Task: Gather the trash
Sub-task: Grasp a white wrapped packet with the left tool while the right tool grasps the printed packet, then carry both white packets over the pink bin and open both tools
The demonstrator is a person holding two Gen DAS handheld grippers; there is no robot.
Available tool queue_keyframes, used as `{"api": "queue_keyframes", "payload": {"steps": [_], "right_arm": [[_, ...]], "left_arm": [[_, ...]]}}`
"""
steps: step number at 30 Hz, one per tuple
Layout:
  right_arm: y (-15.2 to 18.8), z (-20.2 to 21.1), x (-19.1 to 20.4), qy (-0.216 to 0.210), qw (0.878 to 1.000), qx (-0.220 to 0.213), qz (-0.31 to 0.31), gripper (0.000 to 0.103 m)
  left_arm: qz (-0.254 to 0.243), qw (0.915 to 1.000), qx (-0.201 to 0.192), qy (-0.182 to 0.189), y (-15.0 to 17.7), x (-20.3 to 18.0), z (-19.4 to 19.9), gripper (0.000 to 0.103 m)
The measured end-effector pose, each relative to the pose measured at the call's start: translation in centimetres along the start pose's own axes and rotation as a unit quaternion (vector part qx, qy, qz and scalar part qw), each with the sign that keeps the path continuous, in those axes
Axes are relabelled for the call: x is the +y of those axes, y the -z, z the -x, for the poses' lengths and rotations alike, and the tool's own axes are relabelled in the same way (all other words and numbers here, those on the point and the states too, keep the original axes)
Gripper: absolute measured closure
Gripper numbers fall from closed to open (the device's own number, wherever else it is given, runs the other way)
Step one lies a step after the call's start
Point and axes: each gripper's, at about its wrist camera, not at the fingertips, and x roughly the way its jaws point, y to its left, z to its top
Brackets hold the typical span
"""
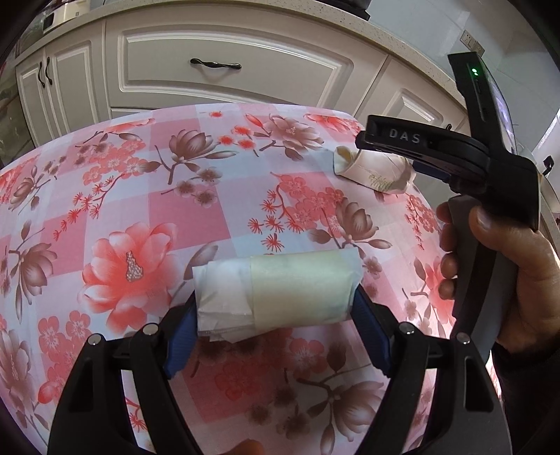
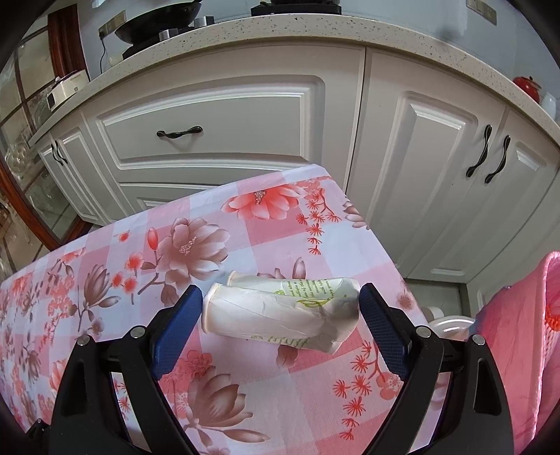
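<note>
A rolled white tissue packet (image 1: 280, 290) with a pale green wrap lies crosswise between my left gripper's (image 1: 276, 301) blue pads. The pads press on both its ends, a little above the floral tablecloth (image 1: 175, 210). Crushed white paper cups (image 2: 273, 311) with green print lie on their side near the table's far right corner. My right gripper (image 2: 280, 301) straddles them, jaws wide, a pad close beside each end without squeezing. In the left wrist view the right gripper (image 1: 388, 140) hangs over the cups (image 1: 374, 171), held by a person's hand (image 1: 518, 273).
White kitchen cabinets (image 2: 217, 129) with dark handles stand just behind the table under a speckled counter (image 2: 280, 31). Pink fabric (image 2: 518, 332) hangs at the right, beside a white object (image 2: 449, 323) below the table edge.
</note>
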Motion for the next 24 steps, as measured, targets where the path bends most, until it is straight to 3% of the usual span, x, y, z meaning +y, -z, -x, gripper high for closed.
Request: {"api": "queue_keyframes", "payload": {"steps": [14, 17, 20, 24], "right_arm": [[0.2, -0.3, 0.2, 0.007, 1.0, -0.005, -0.001, 0.016], [1.4, -2.5, 0.0, -0.022, 0.998, 0.052, -0.008, 0.023], [2.0, -1.4, -0.1, -0.007, 1.0, 0.016, 0.004, 0.023], [2.3, -0.6, -0.7, -0.016, 1.0, 0.012, 0.006, 0.024]], "left_arm": [[0.005, 1.0, 0.0, 0.001, 0.3, 0.0, 0.0, 0.026], [0.006, 1.0, 0.0, 0.003, 0.3, 0.0, 0.1, 0.026], [0.007, 1.0, -0.003, 0.002, 0.5, 0.2, 0.4, 0.026], [0.014, 0.9999, -0.003, -0.001, 0.6, 0.9, 0.5, 0.026]]}}
